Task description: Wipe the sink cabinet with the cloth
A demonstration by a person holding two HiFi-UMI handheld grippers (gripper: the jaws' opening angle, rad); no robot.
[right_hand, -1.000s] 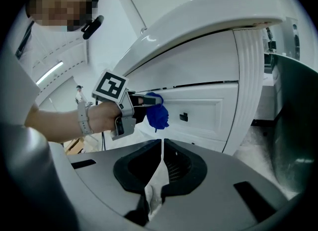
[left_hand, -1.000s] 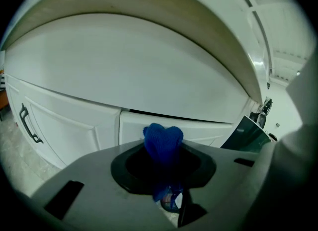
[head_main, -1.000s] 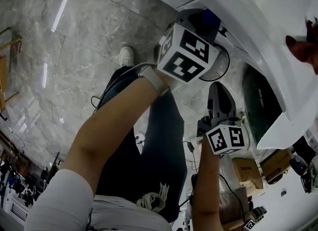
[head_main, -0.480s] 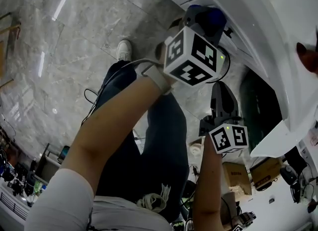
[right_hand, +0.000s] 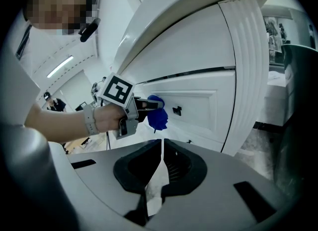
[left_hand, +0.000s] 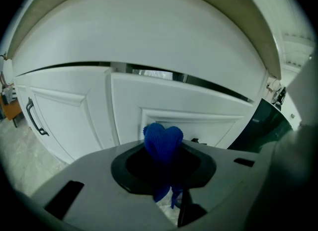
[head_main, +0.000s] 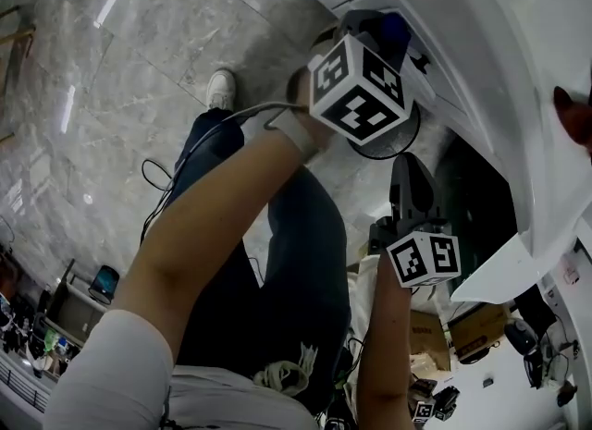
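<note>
Grey and shiny, the stone floor (head_main: 111, 58) fills the left side of the head view. The big white sink cabinet with panel doors (left_hand: 69, 120) stands on it and curves across the top right of that view. In the left gripper view its doors are shut, and a thin dark bar handle (left_hand: 34, 118) sits on the far left door.

The person's bare left arm (head_main: 203, 234) reaches up toward the cabinet front. A pale band (head_main: 294, 132) is round the wrist. One white shoe (head_main: 219, 89) stands on the floor below.

The left tongs (left_hand: 163, 150) are clamped on a fuzzy blue cloth (left_hand: 163, 138). The cloth pokes out past the tips in a round lump. In the right gripper view the cloth is held up right by a drawer front with a small dark knob (right_hand: 176, 110). I cannot tell if it touches the wood.

The right tongs (right_hand: 162, 150) are lower and nearer the person. They point at the cabinet. Their two tips are pressed together with nothing between them.
</note>
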